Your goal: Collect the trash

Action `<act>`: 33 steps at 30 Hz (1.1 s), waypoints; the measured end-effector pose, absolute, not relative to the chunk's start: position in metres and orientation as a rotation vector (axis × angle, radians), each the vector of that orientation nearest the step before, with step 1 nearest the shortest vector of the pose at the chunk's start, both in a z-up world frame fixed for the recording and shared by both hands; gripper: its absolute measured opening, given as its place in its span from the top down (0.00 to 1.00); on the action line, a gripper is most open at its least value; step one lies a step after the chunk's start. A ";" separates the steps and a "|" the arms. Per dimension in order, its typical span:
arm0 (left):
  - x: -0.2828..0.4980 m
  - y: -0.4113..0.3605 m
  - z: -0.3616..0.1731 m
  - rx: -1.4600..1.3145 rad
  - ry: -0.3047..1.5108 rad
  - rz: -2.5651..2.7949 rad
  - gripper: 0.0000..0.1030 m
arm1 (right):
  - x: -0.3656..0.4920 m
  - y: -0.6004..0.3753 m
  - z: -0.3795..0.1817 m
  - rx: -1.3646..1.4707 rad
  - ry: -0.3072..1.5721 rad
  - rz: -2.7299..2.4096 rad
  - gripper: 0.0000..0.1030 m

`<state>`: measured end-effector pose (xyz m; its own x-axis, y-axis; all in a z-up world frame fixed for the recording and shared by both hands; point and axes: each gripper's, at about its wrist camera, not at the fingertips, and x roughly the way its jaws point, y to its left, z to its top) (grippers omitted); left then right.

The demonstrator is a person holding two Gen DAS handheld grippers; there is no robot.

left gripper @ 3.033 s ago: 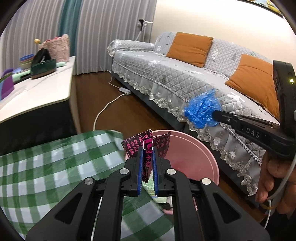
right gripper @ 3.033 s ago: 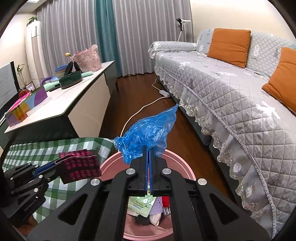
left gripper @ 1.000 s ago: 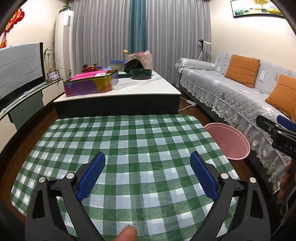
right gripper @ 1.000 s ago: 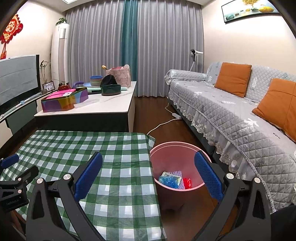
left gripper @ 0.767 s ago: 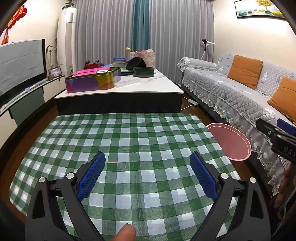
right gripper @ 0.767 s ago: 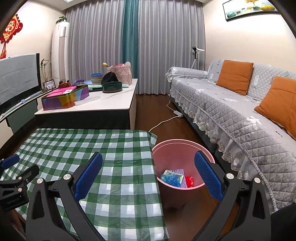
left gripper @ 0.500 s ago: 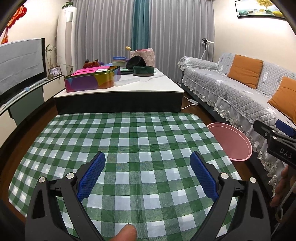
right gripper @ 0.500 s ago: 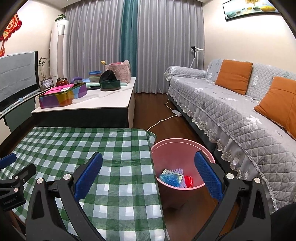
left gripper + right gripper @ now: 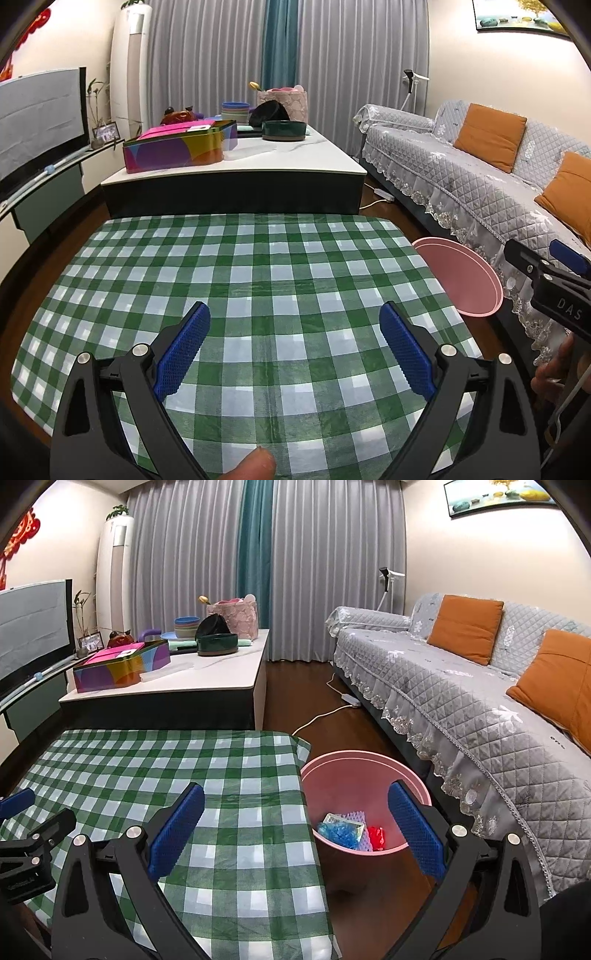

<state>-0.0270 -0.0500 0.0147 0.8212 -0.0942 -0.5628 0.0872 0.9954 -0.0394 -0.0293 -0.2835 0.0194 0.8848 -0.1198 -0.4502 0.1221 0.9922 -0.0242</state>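
Note:
A pink bin (image 9: 364, 771) stands on the floor off the right edge of the green checked table (image 9: 155, 768). Inside it lie a crumpled blue bag (image 9: 340, 832), a red scrap (image 9: 377, 837) and a pale wrapper. In the left wrist view only the bin's rim (image 9: 458, 273) shows beside the table (image 9: 258, 266), whose cloth is bare. My left gripper (image 9: 295, 350) is open above the table's near part, nothing between its blue pads. My right gripper (image 9: 295, 827) is open too, held above the table's right edge and the bin. Each gripper shows at the side of the other's view.
A low white-topped coffee table (image 9: 236, 166) stands behind, carrying a colourful tin (image 9: 177, 147), bowls and a basket. A grey sofa (image 9: 461, 686) with orange cushions runs along the right. A white cable (image 9: 325, 710) lies on the wooden floor. A television (image 9: 40, 118) stands at left.
Three seconds ago each gripper was shut on trash over the bin: the left on a pink wrapper, the right on a blue bag. Both are open now and pulled back; the blue bag lies in the bin.

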 end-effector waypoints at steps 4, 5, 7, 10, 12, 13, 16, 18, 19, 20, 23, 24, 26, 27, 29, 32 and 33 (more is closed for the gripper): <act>-0.024 -0.049 0.013 -0.024 0.614 -0.090 0.13 | -0.029 -0.286 0.018 0.006 0.477 -0.125 0.05; -0.024 -0.048 0.013 -0.029 0.615 -0.089 0.13 | -0.029 -0.286 0.017 0.007 0.478 -0.124 0.05; -0.024 -0.048 0.014 -0.032 0.614 -0.089 0.13 | -0.029 -0.285 0.016 0.007 0.481 -0.125 0.05; -0.025 -0.050 0.014 -0.022 0.612 -0.092 0.13 | -0.029 -0.284 0.016 0.002 0.482 -0.126 0.05; -0.025 -0.050 0.014 -0.023 0.612 -0.091 0.13 | -0.030 -0.284 0.017 0.001 0.475 -0.132 0.05; -0.024 -0.050 0.014 -0.022 0.612 -0.091 0.13 | -0.030 -0.284 0.018 0.001 0.473 -0.134 0.05; -0.024 -0.051 0.014 -0.019 0.610 -0.088 0.13 | -0.030 -0.283 0.017 0.002 0.474 -0.137 0.05; -0.024 -0.052 0.014 -0.013 0.607 -0.088 0.13 | -0.030 -0.283 0.016 0.001 0.476 -0.137 0.05; -0.025 -0.053 0.014 -0.010 0.606 -0.089 0.13 | -0.030 -0.283 0.016 0.001 0.476 -0.138 0.05; -0.025 -0.053 0.014 -0.009 0.606 -0.091 0.13 | -0.030 -0.283 0.016 0.001 0.477 -0.137 0.05; -0.026 -0.054 0.014 -0.005 0.605 -0.093 0.13 | -0.030 -0.283 0.016 0.000 0.476 -0.137 0.05; -0.026 -0.054 0.014 -0.005 0.606 -0.093 0.13 | -0.030 -0.283 0.016 0.000 0.475 -0.137 0.05; -0.025 -0.054 0.013 -0.004 0.607 -0.092 0.13 | -0.030 -0.283 0.016 0.001 0.476 -0.137 0.05; -0.025 -0.054 0.014 -0.004 0.606 -0.092 0.13 | -0.030 -0.283 0.016 0.001 0.477 -0.137 0.05; -0.025 -0.054 0.014 -0.004 0.606 -0.092 0.13 | -0.030 -0.283 0.016 0.000 0.476 -0.138 0.05; -0.025 -0.054 0.014 -0.002 0.605 -0.091 0.13 | -0.030 -0.283 0.016 0.001 0.476 -0.138 0.05; -0.025 -0.054 0.013 -0.002 0.606 -0.092 0.13 | -0.030 -0.283 0.016 0.001 0.475 -0.138 0.05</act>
<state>-0.0250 -0.0539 0.0132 0.8180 -0.0871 -0.5685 0.0858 0.9959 -0.0291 -0.0298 -0.2830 0.0157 0.8801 -0.1316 -0.4562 0.1323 0.9907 -0.0306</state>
